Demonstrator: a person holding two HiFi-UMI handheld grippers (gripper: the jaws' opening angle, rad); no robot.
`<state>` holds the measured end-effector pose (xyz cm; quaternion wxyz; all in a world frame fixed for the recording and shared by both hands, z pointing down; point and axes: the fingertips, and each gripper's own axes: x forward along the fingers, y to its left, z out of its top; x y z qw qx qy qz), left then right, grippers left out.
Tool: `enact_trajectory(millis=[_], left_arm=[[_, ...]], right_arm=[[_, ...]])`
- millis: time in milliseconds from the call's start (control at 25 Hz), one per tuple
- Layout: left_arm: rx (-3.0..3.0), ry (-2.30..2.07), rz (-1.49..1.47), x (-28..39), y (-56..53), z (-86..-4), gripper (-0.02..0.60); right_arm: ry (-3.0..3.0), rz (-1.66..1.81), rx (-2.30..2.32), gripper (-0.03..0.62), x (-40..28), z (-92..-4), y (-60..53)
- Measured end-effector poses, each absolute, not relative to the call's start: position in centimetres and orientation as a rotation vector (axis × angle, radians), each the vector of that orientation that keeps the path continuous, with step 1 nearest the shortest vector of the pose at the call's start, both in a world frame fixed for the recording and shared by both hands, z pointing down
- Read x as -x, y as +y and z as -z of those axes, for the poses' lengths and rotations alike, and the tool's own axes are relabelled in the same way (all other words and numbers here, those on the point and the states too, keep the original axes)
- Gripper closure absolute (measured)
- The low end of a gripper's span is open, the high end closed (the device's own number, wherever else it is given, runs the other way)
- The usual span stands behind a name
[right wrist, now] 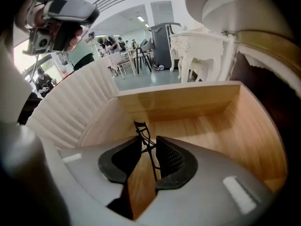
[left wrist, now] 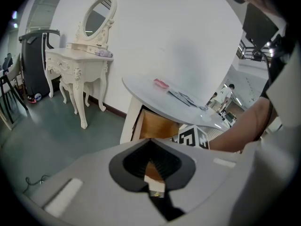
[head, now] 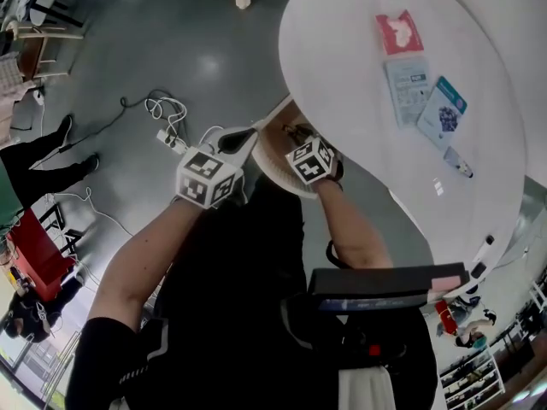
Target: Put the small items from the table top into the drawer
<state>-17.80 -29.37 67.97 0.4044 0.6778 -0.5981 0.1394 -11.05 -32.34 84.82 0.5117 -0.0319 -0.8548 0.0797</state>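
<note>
The white round table (head: 342,49) carries a red packet (head: 398,32), a pale blue sachet (head: 408,88), a darker blue sachet (head: 442,114) and a small tube (head: 457,162). Under its edge a wooden drawer (head: 272,165) with a curved white front stands pulled out. My right gripper (head: 297,137) reaches down into the drawer (right wrist: 178,100). Its jaws (right wrist: 148,142) are shut on a thin black eyelash curler (right wrist: 145,135) just above the wooden bottom. My left gripper (head: 244,139) hovers beside the drawer front, shut and holding nothing (left wrist: 150,142). In the left gripper view the drawer (left wrist: 157,126) lies ahead.
White cables and a power strip (head: 167,118) lie on the grey floor to the left. People stand at the far left (head: 34,165). A white vanity with an oval mirror (left wrist: 87,65) stands by the wall. A dark flat device (head: 385,284) hangs at my chest.
</note>
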Motion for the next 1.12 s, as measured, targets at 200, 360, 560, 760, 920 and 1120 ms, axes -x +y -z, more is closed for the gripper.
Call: enact_trajectory(millis=[200,360,560,760,920,1120], left_arm=[[-1.729,-1.516,-0.359,17.5,-28.4,-68.5,0.58],[-1.726,-1.545,-0.342,17.8,-28.0,-68.7,0.58],[-1.741,-1.569,-0.309,18.0,-27.6,-68.3,0.58],[-1.763,-1.585,-0.289,18.2,-27.0,-67.7,0.58],[-1.779,-1.601,-0.284,18.2,-26.2,-67.5,0.58],[-1.794,-1.609,-0.269,17.9,-26.0,-67.1,0.58]], right_arm=[[-2.033,-0.222,0.017,0.496,11.6,-85.9,-33.2],[-2.004,-0.22,-0.038,0.496,11.7,-86.6,-34.0],[-1.976,-0.209,-0.1,0.496,11.9,-87.3,-34.8],[-1.929,-0.189,-0.144,0.494,11.7,-88.7,-35.1],[-1.918,-0.199,-0.172,0.494,11.8,-89.2,-35.3],[-1.891,-0.199,-0.166,0.493,11.8,-90.0,-35.4]])
